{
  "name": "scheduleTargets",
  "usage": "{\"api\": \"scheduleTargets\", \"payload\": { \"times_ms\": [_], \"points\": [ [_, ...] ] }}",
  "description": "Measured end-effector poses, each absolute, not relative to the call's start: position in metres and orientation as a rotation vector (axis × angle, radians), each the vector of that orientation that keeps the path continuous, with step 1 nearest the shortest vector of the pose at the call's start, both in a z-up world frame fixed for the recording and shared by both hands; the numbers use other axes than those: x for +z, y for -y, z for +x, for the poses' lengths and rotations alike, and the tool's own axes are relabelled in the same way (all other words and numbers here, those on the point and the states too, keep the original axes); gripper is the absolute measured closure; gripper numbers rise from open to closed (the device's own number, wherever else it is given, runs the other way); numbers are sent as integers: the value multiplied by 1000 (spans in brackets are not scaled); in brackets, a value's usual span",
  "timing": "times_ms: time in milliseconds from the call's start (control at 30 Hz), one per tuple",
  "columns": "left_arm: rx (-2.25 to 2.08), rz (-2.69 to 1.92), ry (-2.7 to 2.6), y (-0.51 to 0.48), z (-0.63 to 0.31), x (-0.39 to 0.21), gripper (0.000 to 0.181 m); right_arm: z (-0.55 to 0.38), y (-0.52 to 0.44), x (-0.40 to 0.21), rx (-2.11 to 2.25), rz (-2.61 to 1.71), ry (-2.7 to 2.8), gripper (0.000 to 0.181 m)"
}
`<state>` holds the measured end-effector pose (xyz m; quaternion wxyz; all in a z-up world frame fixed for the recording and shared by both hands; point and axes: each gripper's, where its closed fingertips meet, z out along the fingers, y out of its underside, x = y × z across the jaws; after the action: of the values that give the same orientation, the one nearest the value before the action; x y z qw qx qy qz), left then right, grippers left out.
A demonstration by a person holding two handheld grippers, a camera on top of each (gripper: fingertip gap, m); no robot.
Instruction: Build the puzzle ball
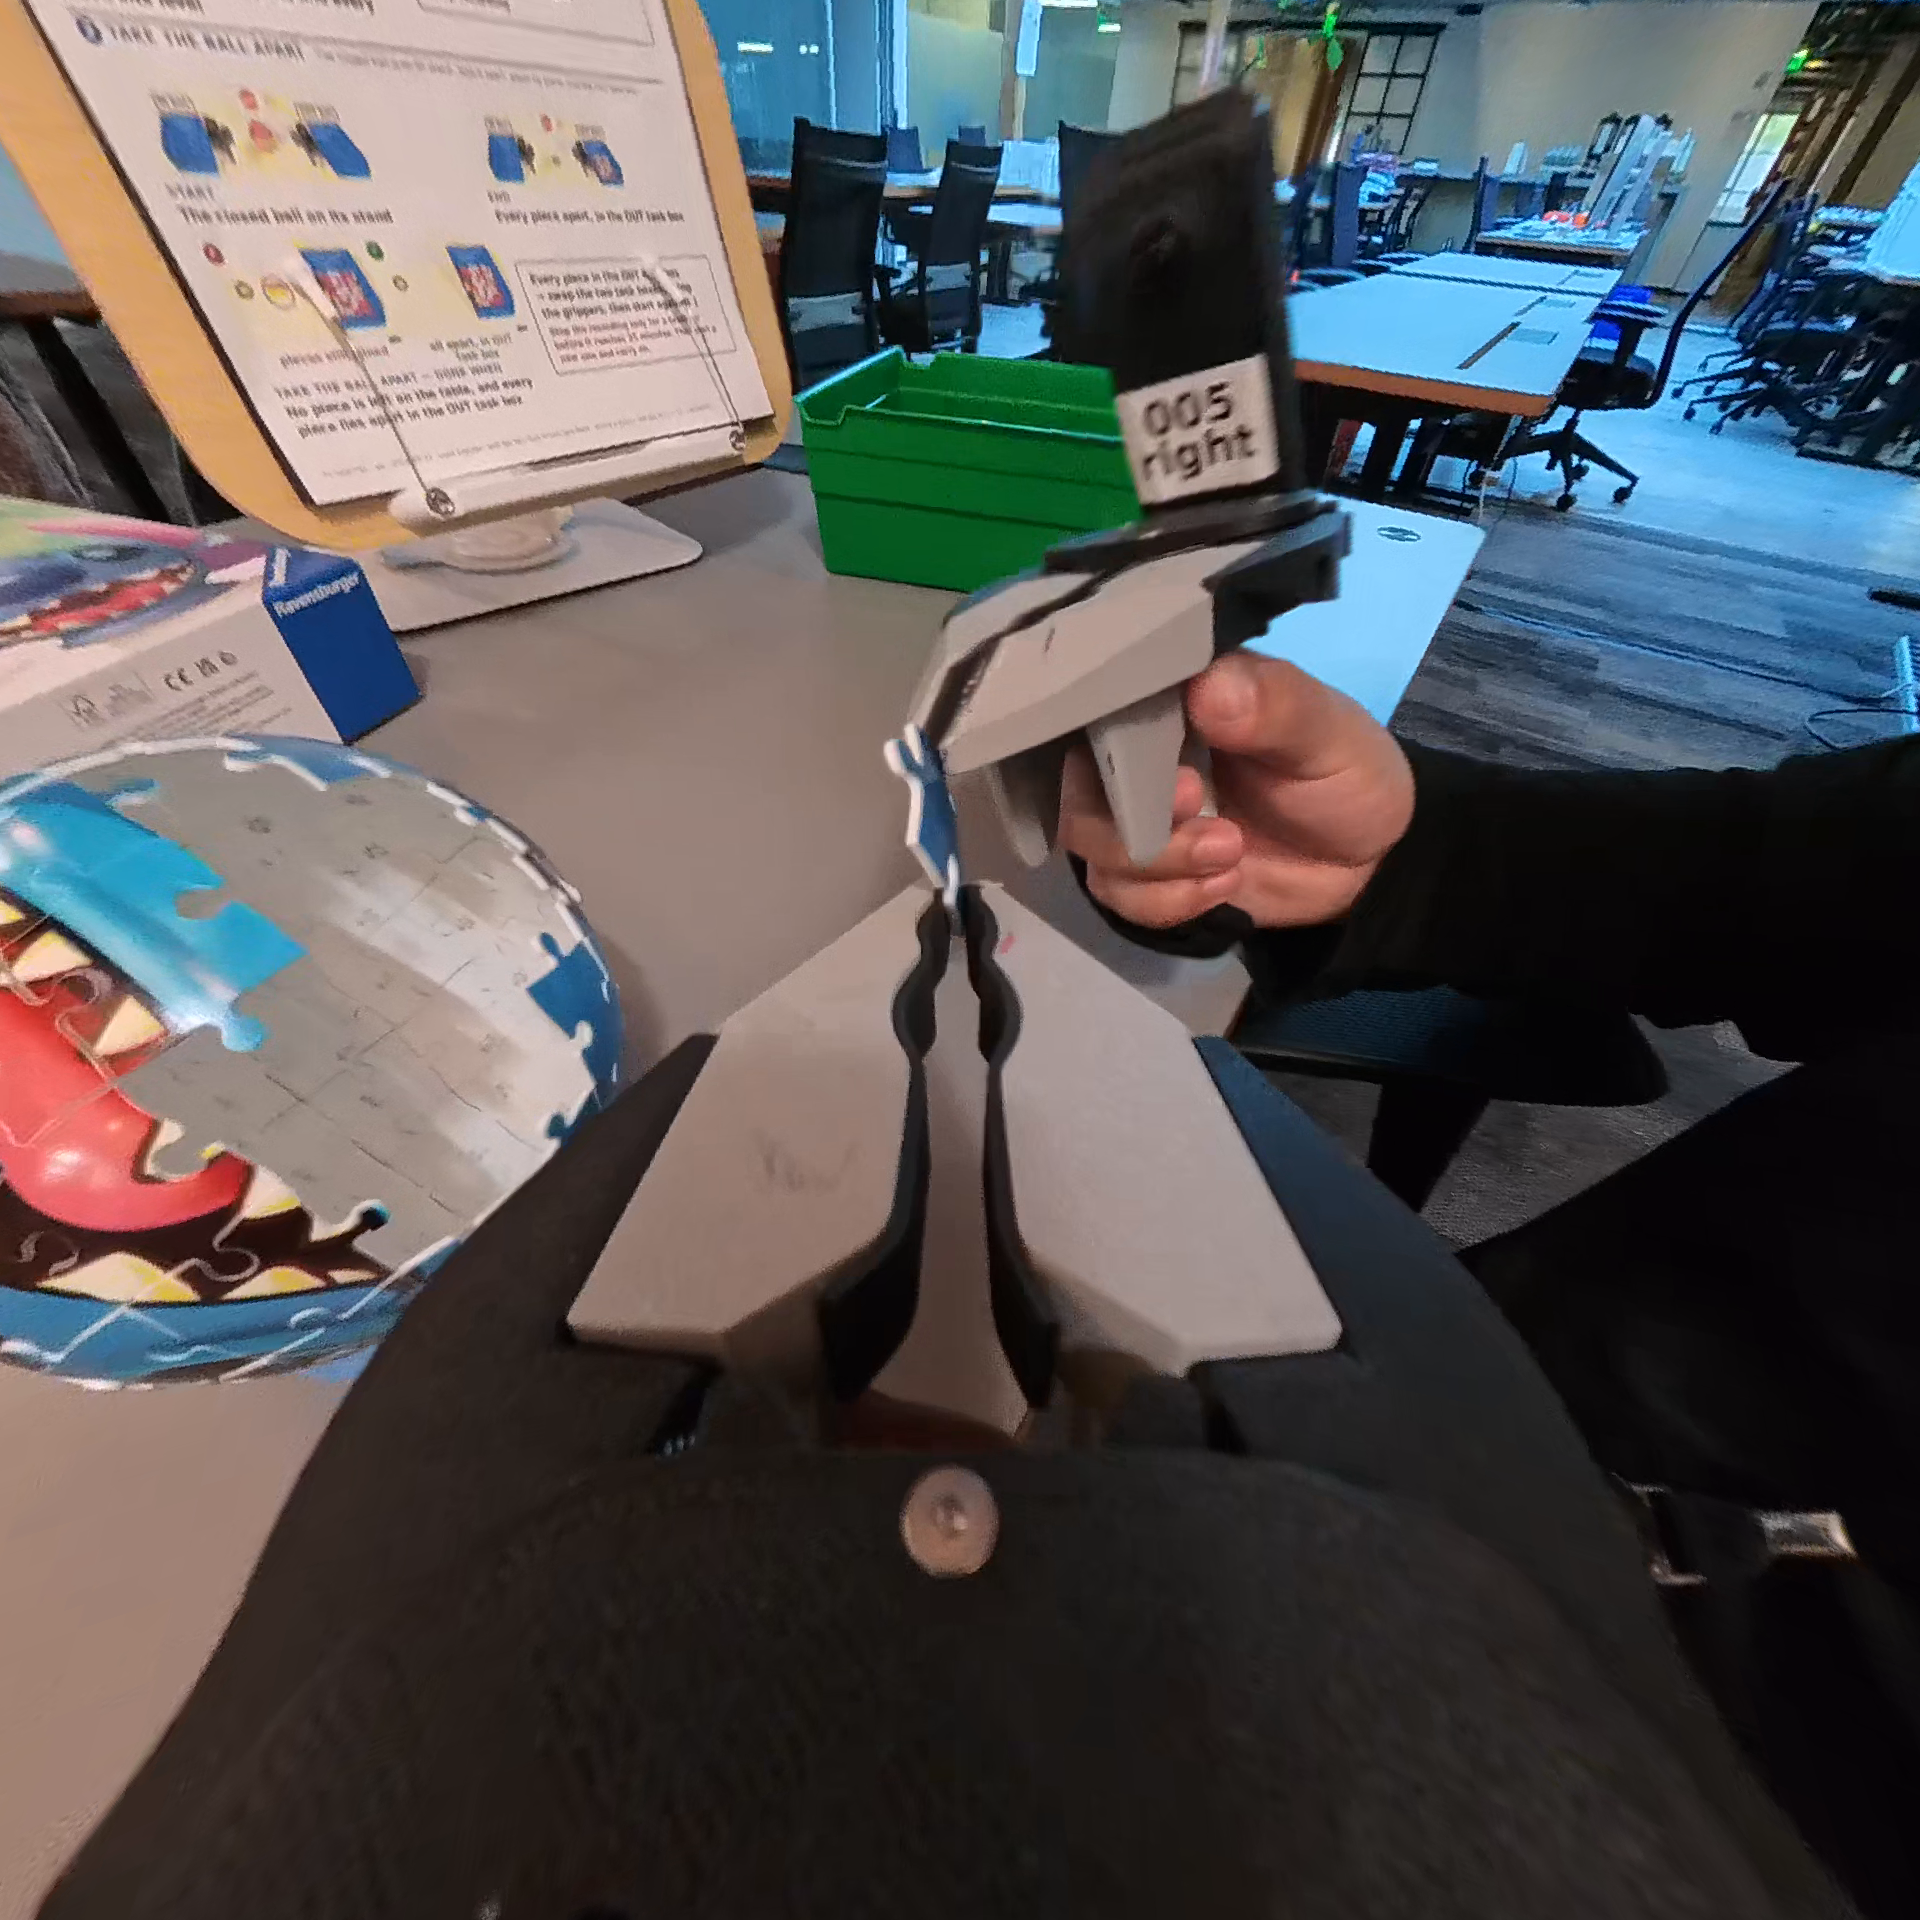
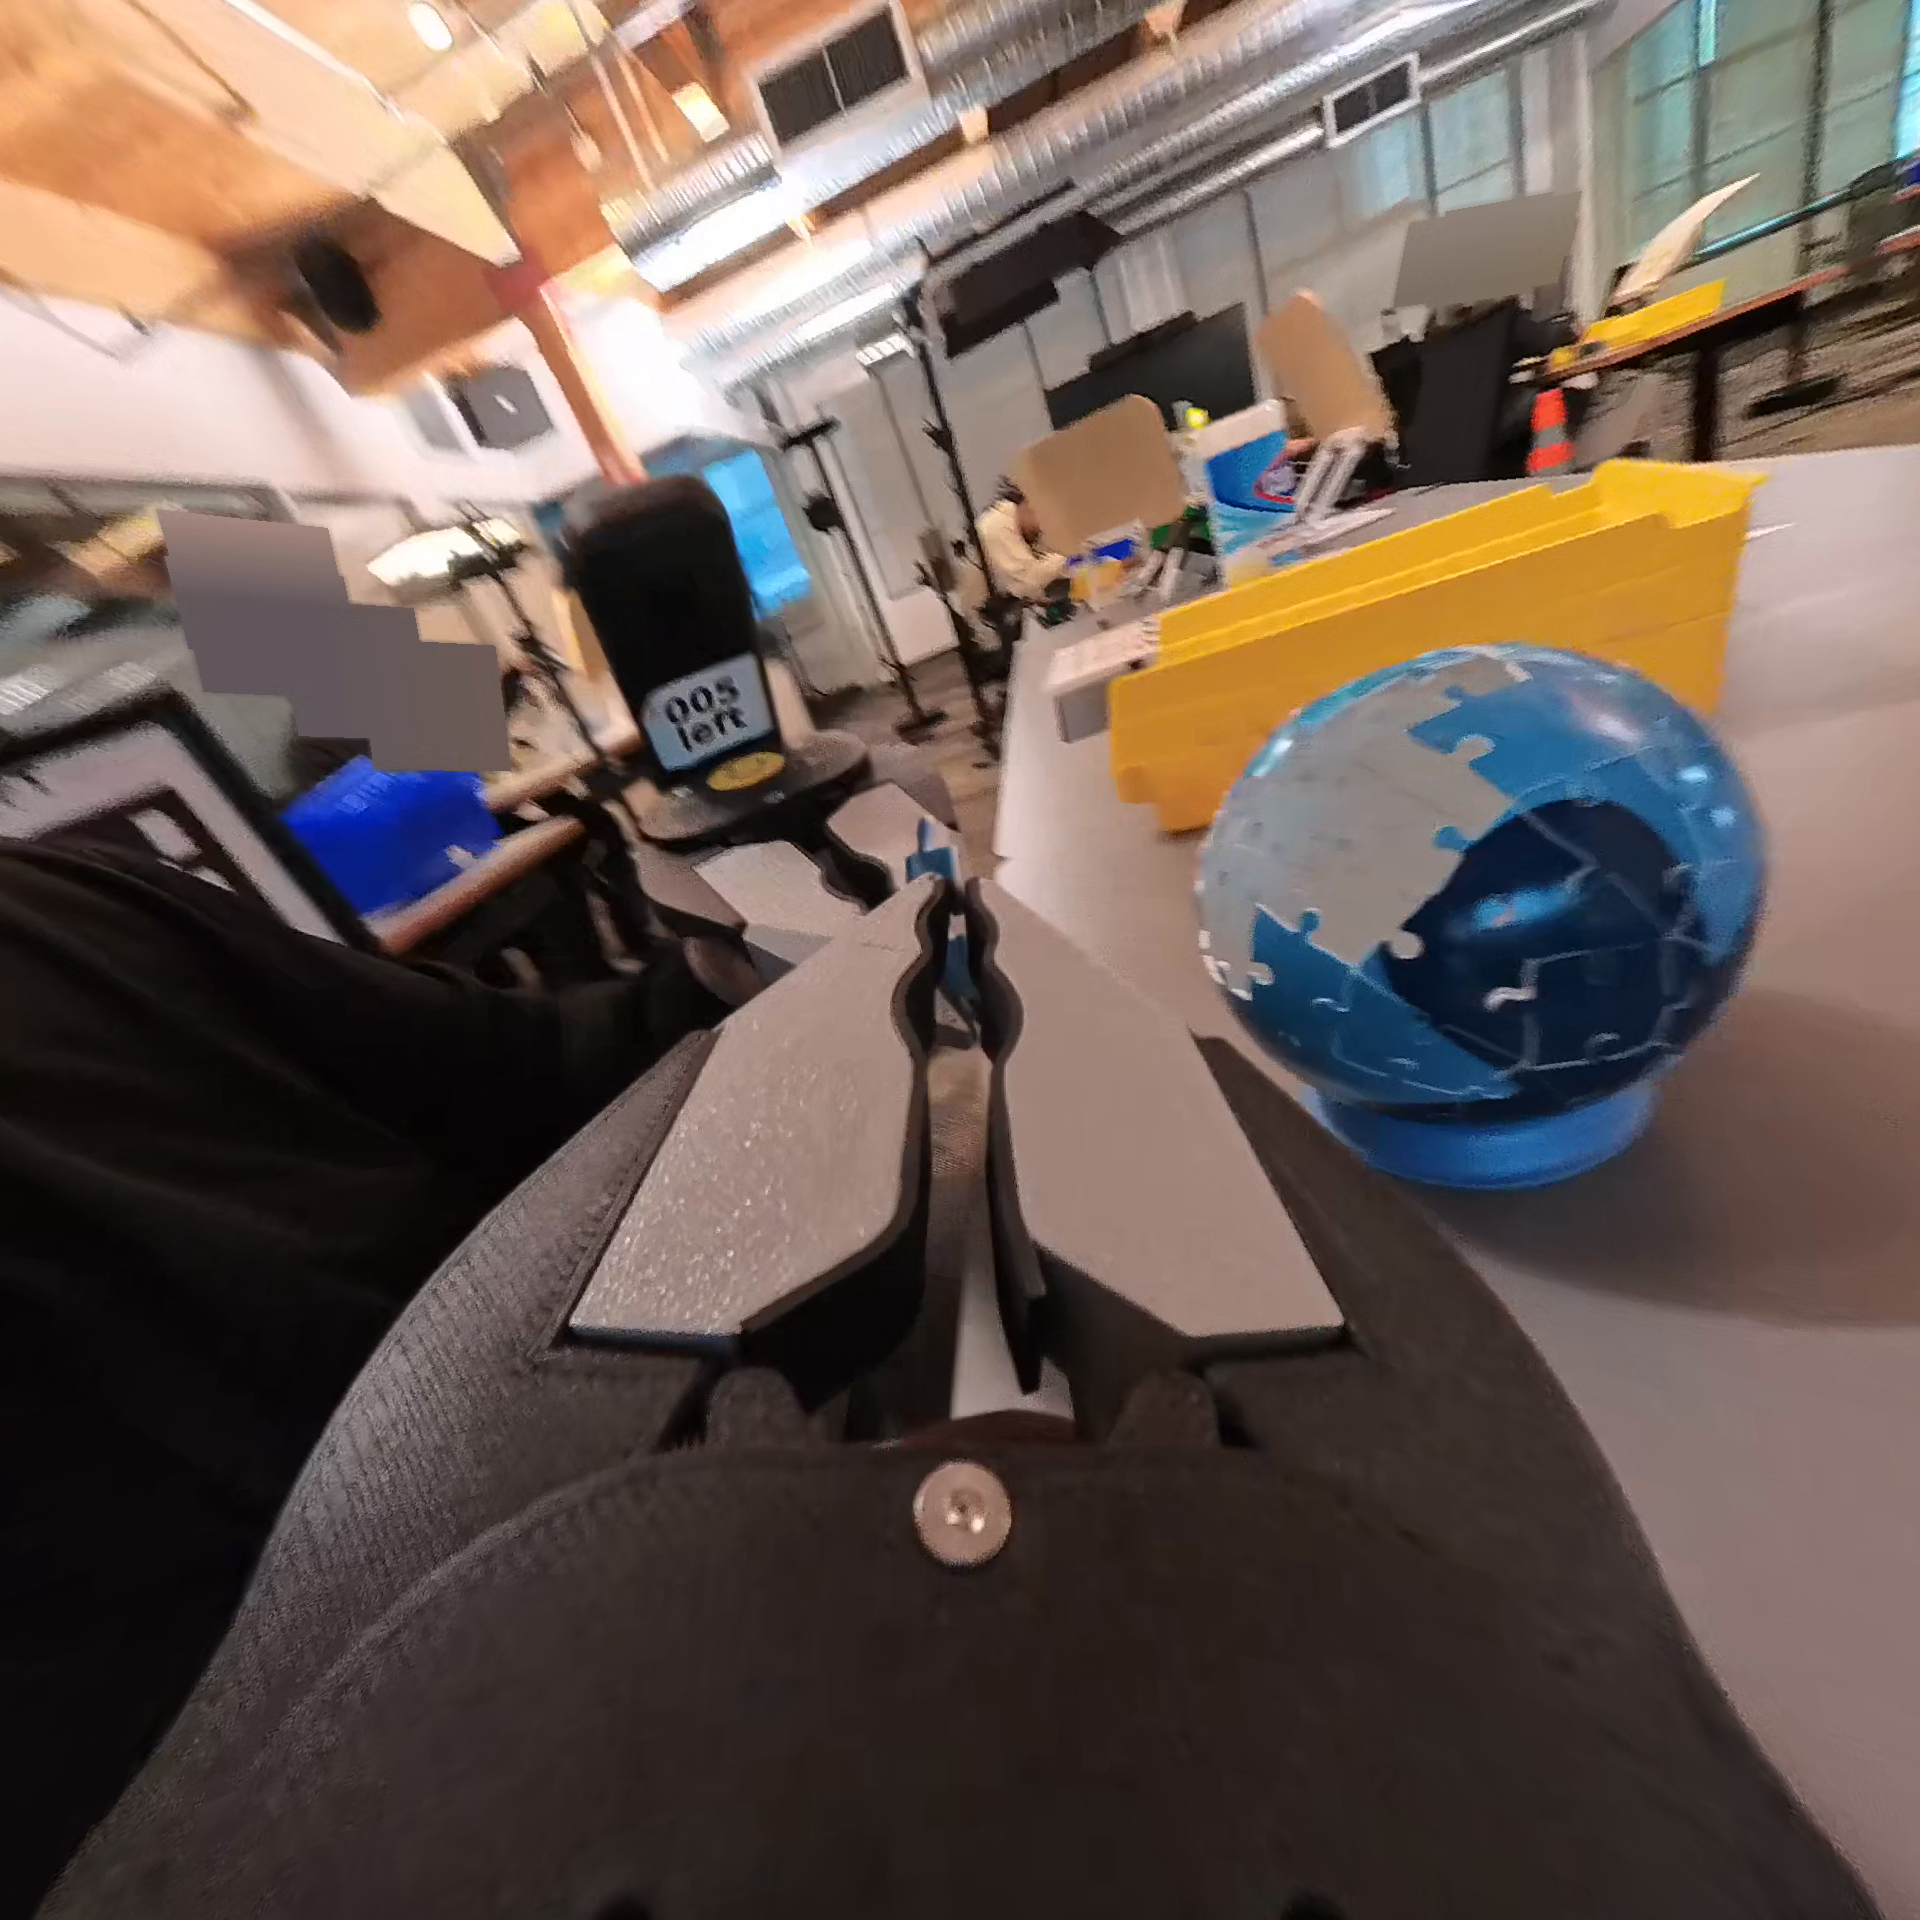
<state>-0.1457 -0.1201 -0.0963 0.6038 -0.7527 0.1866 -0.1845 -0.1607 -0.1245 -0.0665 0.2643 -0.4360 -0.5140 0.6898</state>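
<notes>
The partly built puzzle ball [image 1: 312, 1039] sits at the left of the grey table, with an open gap in its shell. In the right wrist view the ball [image 2: 1475, 904] rests on a blue stand [image 2: 1486, 1143]. A blue puzzle piece [image 1: 928, 816] hangs in the air between the two grippers. My right gripper [image 1: 925, 740] comes from the right in a person's hand and is shut on its upper end. My left gripper [image 1: 958, 902] pinches its lower tip. In the right wrist view the piece [image 2: 951, 971] shows between my right gripper's [image 2: 961, 888] shut fingers, with the left gripper [image 2: 883, 847] just beyond.
A green bin [image 1: 956, 457] stands at the back of the table, next to an instruction sheet on a stand [image 1: 395, 229]. The puzzle box [image 1: 187, 644] is behind the ball. A yellow bin [image 2: 1455, 644] lies past the ball in the right wrist view. The table edge [image 1: 1299, 935] is near the hand. Less than 4 cm separates the two grippers' tips.
</notes>
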Motion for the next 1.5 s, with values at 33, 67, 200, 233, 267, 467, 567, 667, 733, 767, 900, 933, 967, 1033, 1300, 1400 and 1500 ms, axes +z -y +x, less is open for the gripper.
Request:
{"api": "scheduleTargets", "payload": {
  "times_ms": [33, 67, 200, 233, 267, 467, 567, 667, 733, 767, 900, 933, 967, 1033, 1300, 1400, 1500],
  "points": [
    [-422, -1750, -423, 119, -148, -97, 181, -160, 122, -68, 1779, -1166, 1411, 181],
    [-414, -1759, -421, 119, -150, -98, 181, -159, 120, -69, 1696, -1144, 1436, 181],
    [-379, -1783, -438, 120, -154, -99, 181, -158, 122, -77, 1525, -1122, 1534, 171],
    [-341, -1794, -460, 120, -155, -101, 181, -157, 126, -77, 1549, -1110, 1544, 169],
    [-300, -1807, -487, 120, -155, -103, 181, -157, 129, -75, 1579, -1106, 1546, 167],
    [461, -1592, -767, 118, -173, -91, 181, -144, 149, -61, 1682, -880, 1589, 156],
    [1023, -1203, -1062, 129, -169, -81, 181, -129, 150, -60, 1512, -740, 1589, 162],
    [1198, -983, -1223, 134, -159, -96, 181, -120, 148, -65, 1377, -694, 1593, 157],
    [1264, -913, -1233, 136, -157, -95, 181, -117, 150, -69, 1332, -694, 1611, 157],
    [1282, -878, -1232, 138, -155, -91, 181, -117, 151, -72, 1309, -696, 1630, 156],
    [1293, -846, -1245, 140, -149, -86, 181, -119, 158, -81, 1206, -662, 1689, 148],
    [1292, -848, -1250, 140, -148, -87, 181, -120, 161, -82, 1187, -653, 1701, 147],
    [1292, -846, -1251, 140, -147, -87, 181, -122, 162, -83, 1163, -644, 1710, 146],
    [1287, -851, -1261, 139, -145, -90, 181, -126, 164, -85, 1096, -621, 1723, 145],
    [1117, -994, -1255, 138, -144, -101, 181, -140, 169, -97, 815, -515, 1784, 171],
    [1007, -1079, -1244, 139, -146, -104, 181, -143, 169, -96, 864, -556, 1806, 174],
    [976, -1085, -1209, 140, -148, -98, 168, -145, 168, -87, 1059, -664, 1793, 178]
  ]
}}
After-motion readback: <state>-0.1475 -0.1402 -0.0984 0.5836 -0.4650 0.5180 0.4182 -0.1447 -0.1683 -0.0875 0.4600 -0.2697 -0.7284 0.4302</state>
